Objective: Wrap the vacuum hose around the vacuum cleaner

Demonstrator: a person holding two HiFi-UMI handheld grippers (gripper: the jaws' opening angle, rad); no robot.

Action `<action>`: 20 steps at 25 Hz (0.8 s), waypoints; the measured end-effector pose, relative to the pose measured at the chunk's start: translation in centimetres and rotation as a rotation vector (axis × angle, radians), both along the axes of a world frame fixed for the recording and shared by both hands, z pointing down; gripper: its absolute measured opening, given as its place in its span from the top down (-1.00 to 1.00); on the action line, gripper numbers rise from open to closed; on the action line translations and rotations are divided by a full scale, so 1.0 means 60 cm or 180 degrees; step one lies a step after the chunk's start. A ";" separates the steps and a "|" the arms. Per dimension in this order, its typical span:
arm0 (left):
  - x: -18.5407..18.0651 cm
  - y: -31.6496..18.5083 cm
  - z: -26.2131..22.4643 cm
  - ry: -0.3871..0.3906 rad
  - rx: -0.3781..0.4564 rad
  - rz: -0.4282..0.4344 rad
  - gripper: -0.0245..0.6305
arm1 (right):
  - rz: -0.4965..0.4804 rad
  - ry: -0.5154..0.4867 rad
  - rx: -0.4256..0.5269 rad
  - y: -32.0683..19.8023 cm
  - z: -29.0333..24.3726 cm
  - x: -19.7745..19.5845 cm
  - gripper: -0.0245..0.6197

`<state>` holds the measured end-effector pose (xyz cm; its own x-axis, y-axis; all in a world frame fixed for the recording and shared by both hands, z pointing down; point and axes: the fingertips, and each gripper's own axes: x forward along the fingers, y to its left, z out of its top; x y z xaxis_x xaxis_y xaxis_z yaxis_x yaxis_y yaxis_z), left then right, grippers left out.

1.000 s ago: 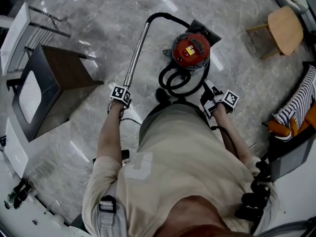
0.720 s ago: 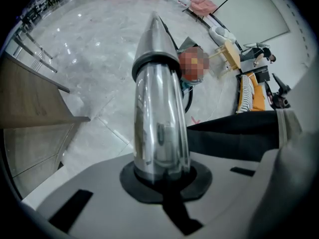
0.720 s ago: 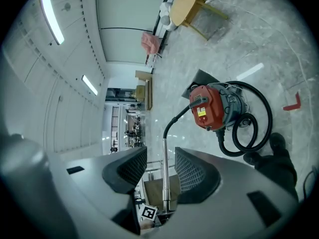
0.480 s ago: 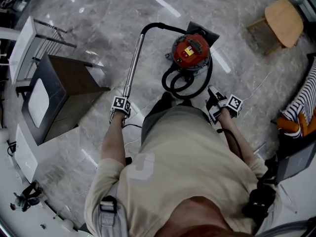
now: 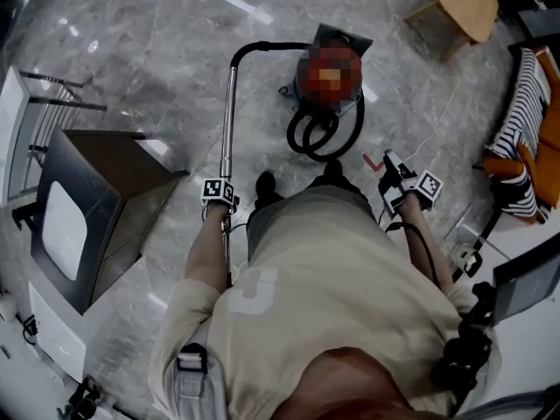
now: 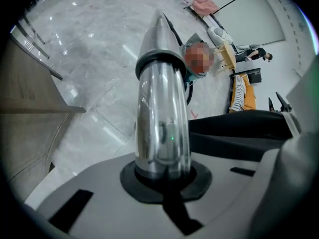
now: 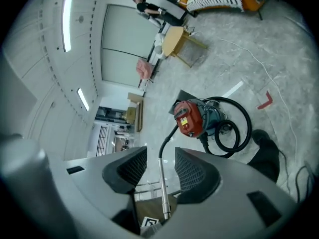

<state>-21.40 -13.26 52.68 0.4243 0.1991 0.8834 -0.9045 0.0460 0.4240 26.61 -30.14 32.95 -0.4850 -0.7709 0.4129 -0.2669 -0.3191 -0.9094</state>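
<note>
The red vacuum cleaner (image 5: 328, 77) stands on the marble floor ahead of me, and it also shows in the right gripper view (image 7: 191, 116). Its black hose (image 5: 322, 135) lies in loops at its near side and arches over to the metal wand (image 5: 228, 116). My left gripper (image 5: 220, 191) is shut on the wand's near end (image 6: 162, 113), which runs straight out from the jaws. My right gripper (image 5: 391, 163) hangs to the right of the loops, apart from them. Its jaws (image 7: 160, 171) stand open with nothing between them.
A dark cabinet (image 5: 96, 204) and a white rack (image 5: 22, 121) stand at the left. A wooden stool (image 5: 464, 3) is at the back right, and a striped cloth lies on an orange seat (image 5: 523, 121) at the right. A white cord (image 5: 446, 103) and red tape (image 5: 372, 159) lie on the floor.
The view has drawn back from the vacuum. My right gripper, close beside the hose loops before, now hangs farther right of them. The left gripper still holds the wand, which now points straighter ahead.
</note>
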 end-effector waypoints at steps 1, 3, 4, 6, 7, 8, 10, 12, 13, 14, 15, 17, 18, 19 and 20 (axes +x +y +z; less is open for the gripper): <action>-0.031 -0.002 0.009 -0.0003 0.0019 0.0054 0.91 | 0.0068 -0.0023 0.0022 0.021 -0.008 -0.027 0.39; -0.082 -0.011 0.023 -0.0036 0.0065 0.0195 0.91 | 0.0045 -0.0014 -0.0004 0.066 -0.025 -0.083 0.39; -0.098 -0.014 0.029 -0.0047 0.0087 0.0262 0.91 | -0.0030 0.0043 -0.0027 0.086 -0.036 -0.105 0.39; -0.119 -0.018 0.042 -0.0059 0.0123 0.0367 0.91 | -0.0131 0.0183 -0.0050 0.118 -0.056 -0.131 0.39; -0.129 -0.020 0.048 -0.0068 0.0137 0.0409 0.91 | -0.0109 0.0214 -0.0065 0.133 -0.063 -0.139 0.39; -0.138 -0.022 0.054 -0.0081 0.0149 0.0445 0.91 | -0.0040 0.0219 -0.0090 0.149 -0.068 -0.143 0.39; -0.152 -0.028 0.066 -0.0084 0.0163 0.0487 0.91 | 0.0164 0.0208 -0.0156 0.181 -0.076 -0.143 0.39; -0.163 -0.033 0.079 -0.0049 0.0165 0.0491 0.91 | 0.0262 0.0207 -0.0194 0.208 -0.082 -0.148 0.39; -0.169 -0.033 0.085 -0.0035 0.0159 0.0487 0.91 | 0.0238 0.0223 -0.0215 0.220 -0.084 -0.154 0.39; -0.173 -0.031 0.090 -0.0024 0.0146 0.0480 0.91 | 0.0186 0.0252 -0.0245 0.232 -0.084 -0.160 0.39; -0.176 -0.029 0.095 -0.0014 0.0132 0.0470 0.90 | 0.0128 0.0285 -0.0278 0.241 -0.084 -0.166 0.39; -0.181 -0.026 0.104 0.0005 0.0119 0.0437 0.90 | 0.0012 0.0306 -0.0325 0.253 -0.079 -0.180 0.39; -0.183 -0.024 0.109 0.0005 0.0128 0.0424 0.91 | -0.0066 0.0282 -0.0336 0.259 -0.075 -0.189 0.39; -0.185 -0.024 0.113 -0.0005 0.0147 0.0420 0.91 | -0.0166 0.0237 -0.0347 0.267 -0.069 -0.202 0.39; -0.188 -0.025 0.119 -0.0030 0.0177 0.0427 0.91 | -0.0283 0.0176 -0.0367 0.277 -0.061 -0.216 0.39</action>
